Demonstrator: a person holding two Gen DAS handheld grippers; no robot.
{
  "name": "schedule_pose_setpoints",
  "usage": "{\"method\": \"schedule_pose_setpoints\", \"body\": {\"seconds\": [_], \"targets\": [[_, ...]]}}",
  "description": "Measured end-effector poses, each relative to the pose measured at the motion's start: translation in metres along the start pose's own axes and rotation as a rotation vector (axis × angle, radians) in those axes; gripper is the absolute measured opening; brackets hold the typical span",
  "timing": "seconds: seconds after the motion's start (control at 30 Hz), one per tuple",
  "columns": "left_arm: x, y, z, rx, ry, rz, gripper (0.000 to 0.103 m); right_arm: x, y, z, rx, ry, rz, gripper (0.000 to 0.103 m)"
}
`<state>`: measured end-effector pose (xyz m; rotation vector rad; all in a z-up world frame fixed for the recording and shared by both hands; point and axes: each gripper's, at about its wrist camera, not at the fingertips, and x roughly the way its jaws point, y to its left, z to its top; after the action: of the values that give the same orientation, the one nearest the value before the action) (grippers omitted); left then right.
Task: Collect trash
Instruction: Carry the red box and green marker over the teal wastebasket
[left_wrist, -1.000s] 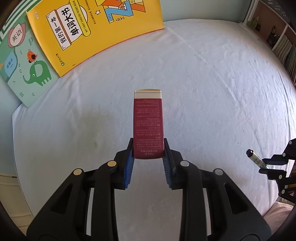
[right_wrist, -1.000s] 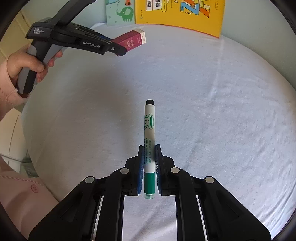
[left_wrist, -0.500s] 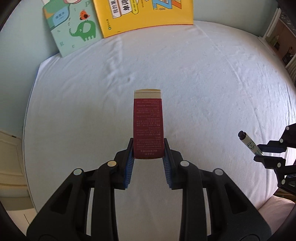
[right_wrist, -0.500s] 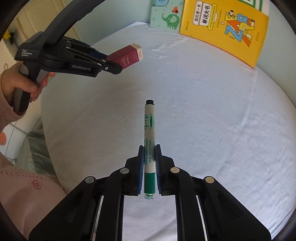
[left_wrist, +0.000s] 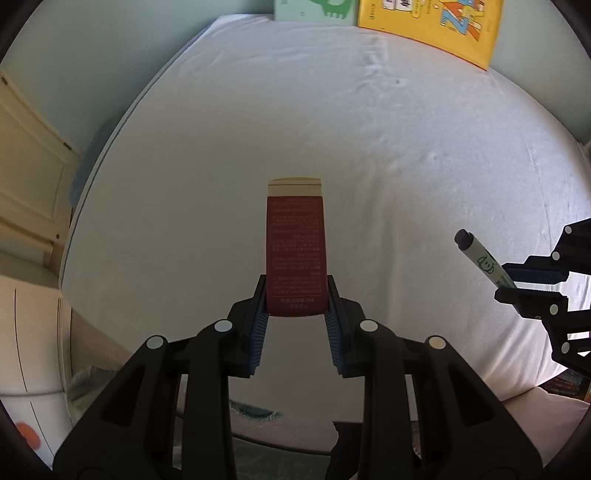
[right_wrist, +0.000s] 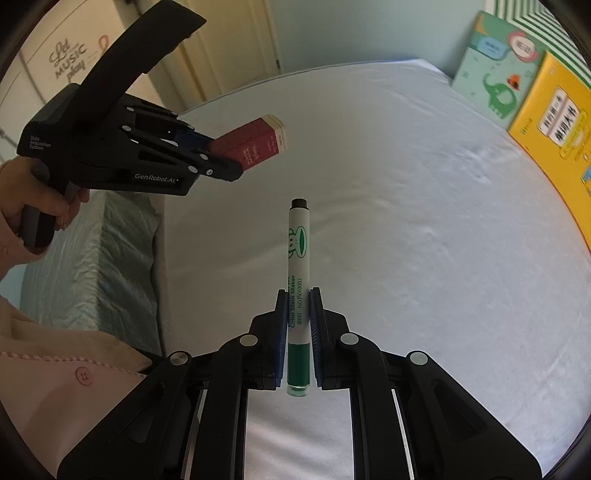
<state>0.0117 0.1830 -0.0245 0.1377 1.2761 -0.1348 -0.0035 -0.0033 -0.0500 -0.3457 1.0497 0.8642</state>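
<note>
My left gripper (left_wrist: 296, 295) is shut on a dark red box with a cream top (left_wrist: 295, 243) and holds it in the air above the white bed (left_wrist: 369, 129). The box (right_wrist: 255, 146) and left gripper (right_wrist: 218, 157) also show in the right wrist view, at the upper left. My right gripper (right_wrist: 298, 306) is shut on a white and green marker (right_wrist: 298, 266) with a black cap, pointing forward above the bed (right_wrist: 424, 221). In the left wrist view the marker (left_wrist: 484, 260) and right gripper (left_wrist: 517, 282) sit at the right edge.
Children's books lean against the wall at the bed's far side: a yellow one (left_wrist: 436, 26) (right_wrist: 557, 125) and a green elephant one (left_wrist: 317, 9) (right_wrist: 498, 74). Cream cabinet doors (left_wrist: 29, 177) stand left of the bed. A teal-lined bin (right_wrist: 92, 266) sits beside the bed's edge.
Both grippers have swung to the left with their objects still held; the books have drifted toward the right of each view, and the bed's left edge, cabinet and bin have come into view.
</note>
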Motion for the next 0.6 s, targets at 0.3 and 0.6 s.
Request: {"method": "schedule_pose_setpoints", "body": {"seconds": [0.3, 0.6], "targets": [[-0.020, 0.069, -0.086, -0.248, 0.021, 0.077, 0.026, 0.031, 0.070, 0.044, -0.230, 0.009, 0.125, 0.013], [-0.034, 0.114, -0.161, -0.463, 0.039, 0.129, 0.026, 0.054, 0.139, 0.070, -0.412, 0.023, 0.228, 0.013]]}}
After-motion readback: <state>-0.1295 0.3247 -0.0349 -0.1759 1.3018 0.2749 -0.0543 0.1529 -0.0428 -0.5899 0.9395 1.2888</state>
